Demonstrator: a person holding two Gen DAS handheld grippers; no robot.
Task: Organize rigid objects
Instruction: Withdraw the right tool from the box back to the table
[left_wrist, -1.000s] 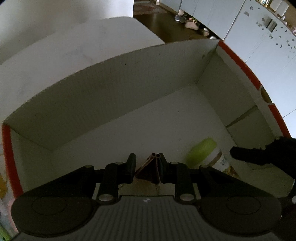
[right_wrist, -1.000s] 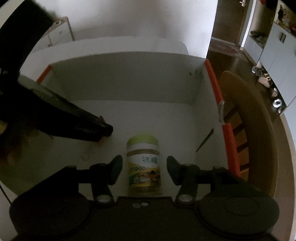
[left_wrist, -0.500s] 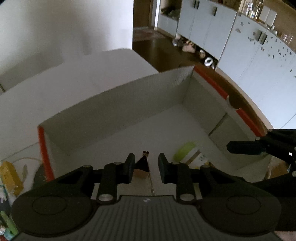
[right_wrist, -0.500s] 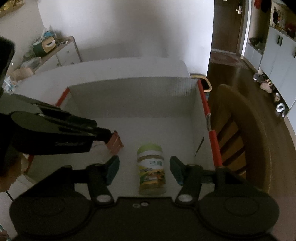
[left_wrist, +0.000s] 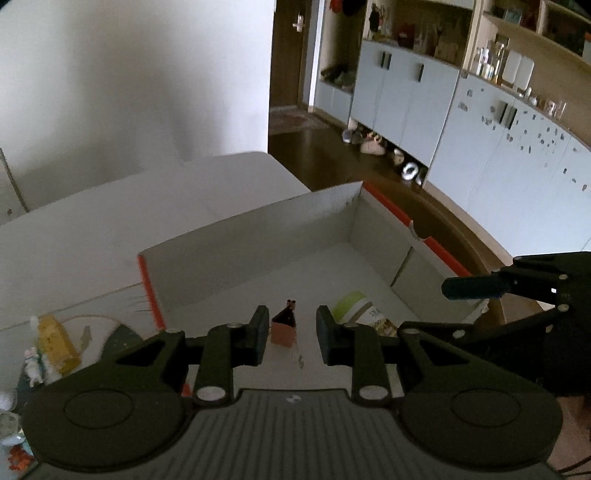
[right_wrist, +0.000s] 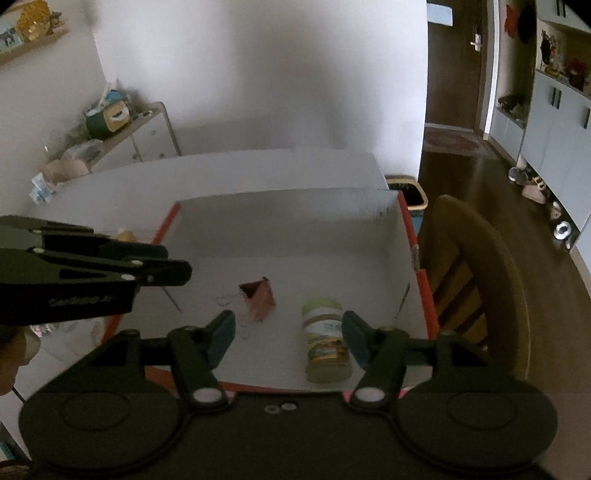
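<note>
The left gripper (left_wrist: 288, 334) hangs above the near edge of a white box (left_wrist: 258, 236), its two fingers (left_wrist: 258, 332) spread apart with nothing between them and nothing touching them. Seen through the gap, one small reddish-brown house-shaped object (left_wrist: 283, 326) sits on the box floor, a pair of thin tubes sticking up from its peak. In the right wrist view the same object (right_wrist: 260, 301) lies near the middle of the floor, with a thin wire loop beside it.

The right gripper (right_wrist: 288, 338) also stands wide open above the near wall, its fingers (right_wrist: 221, 334) holding nothing. One jar with a pale green lid (right_wrist: 325, 339) rests on the box floor just inside the right finger, apart from it; whether it stands upright or lies on its side cannot be told. In the left wrist view the jar (left_wrist: 360, 310) is just right of the house-shaped object, not touching it.

The box holds those two things: one jar, one house-shaped object. Its rim shows orange-red edging on the left and right sides. The box sits on a white counter (left_wrist: 92, 236). To the left of the box, a yellow object (left_wrist: 59, 341) lies on the counter among small clutter. A wooden chair (right_wrist: 476, 280) stands just right of the box.
</note>
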